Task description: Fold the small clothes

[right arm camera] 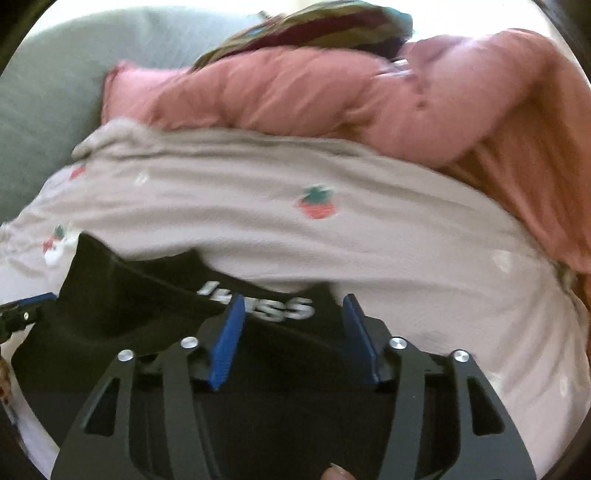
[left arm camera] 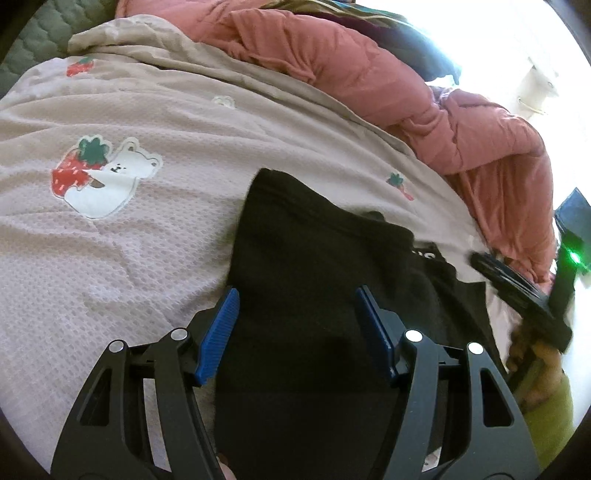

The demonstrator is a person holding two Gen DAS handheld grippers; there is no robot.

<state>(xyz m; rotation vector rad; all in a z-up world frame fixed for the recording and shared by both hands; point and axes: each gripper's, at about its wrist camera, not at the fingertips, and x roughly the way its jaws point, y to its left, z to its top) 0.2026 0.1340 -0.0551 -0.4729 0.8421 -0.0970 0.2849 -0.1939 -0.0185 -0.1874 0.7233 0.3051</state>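
— Where is the garment?

— Your black garment (left arm camera: 317,266) lies bunched on the pale pink bedspread (left arm camera: 147,258), white lettering (right arm camera: 273,304) showing along one band; it sits directly under both of your tools.

— And the tongs?

— Your left gripper (left arm camera: 297,325) hangs over the dark cloth with its blue pads (left arm camera: 218,332) spread wide, nothing between them; your right gripper (right arm camera: 291,332) is likewise parted above the lettered band, gripping nothing; from the left wrist view it appears blurred at the frame's right edge (left arm camera: 517,288).

— What surrounds it?

— The bedspread carries a strawberry-and-bear print (left arm camera: 99,173) and smaller strawberries (right arm camera: 316,203); a salmon-pink quilt (left arm camera: 369,74) is heaped along its far side; grey-green quilted fabric (right arm camera: 44,92) lies beyond at the left; a striped cloth (right arm camera: 306,26) rests atop the quilt.
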